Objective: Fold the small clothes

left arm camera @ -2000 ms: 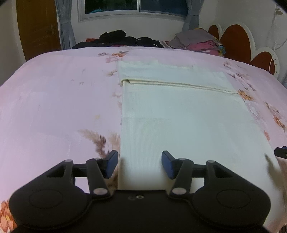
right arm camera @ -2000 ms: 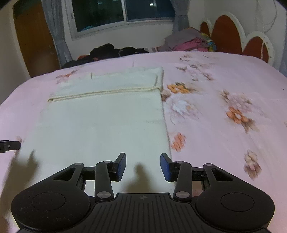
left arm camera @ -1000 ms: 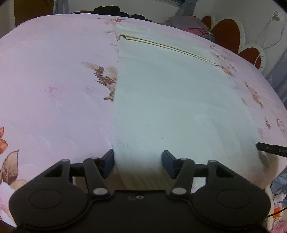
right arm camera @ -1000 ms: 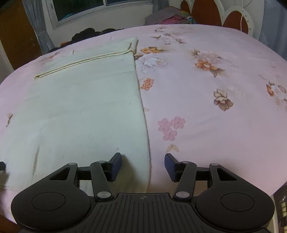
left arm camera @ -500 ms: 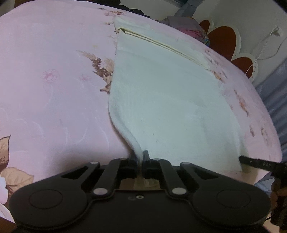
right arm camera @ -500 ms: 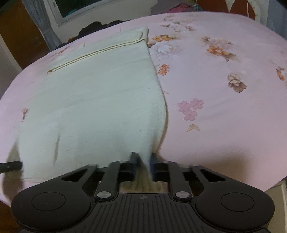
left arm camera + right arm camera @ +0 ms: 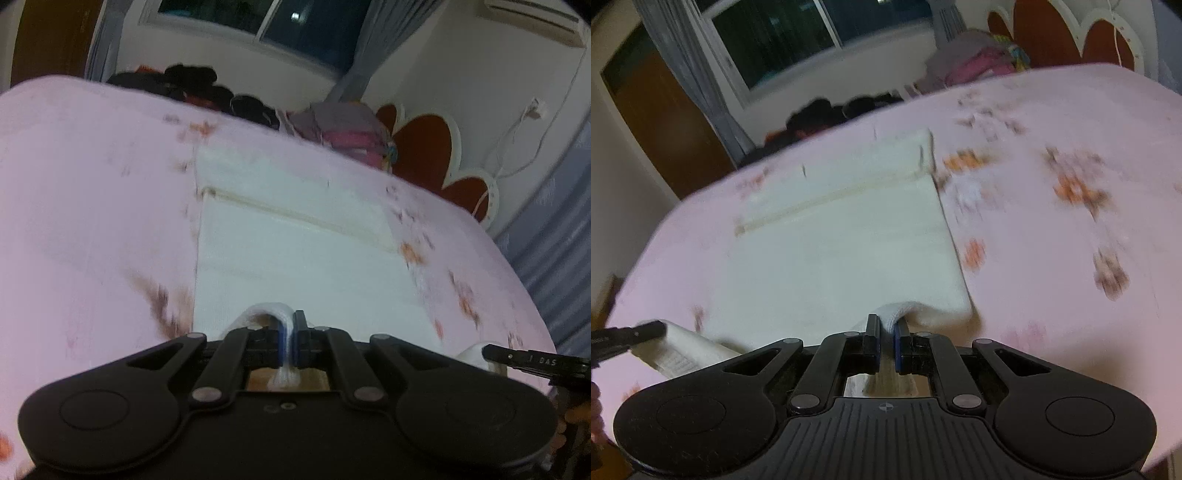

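A cream-white knitted garment (image 7: 303, 254) lies flat on the pink flowered bed sheet (image 7: 92, 206), with a folded band across its far end. My left gripper (image 7: 289, 325) is shut on the garment's near left corner, and the cloth bunches up between the pads. In the right wrist view the same garment (image 7: 842, 243) spreads out ahead, and my right gripper (image 7: 886, 326) is shut on its near right corner. Both corners are lifted off the sheet. Each view shows the other gripper's fingertip at its edge. Both pictures are blurred.
A heap of dark clothes (image 7: 192, 86) and a stack of folded pink and grey clothes (image 7: 343, 133) lie at the far edge of the bed. A red and white headboard (image 7: 436, 155) stands at the right. A window with curtains (image 7: 798, 48) is behind.
Both grippers went from open to shut on the garment's near corners. They then rose and tilted up, lifting the near edge off the sheet and bringing the window into view.
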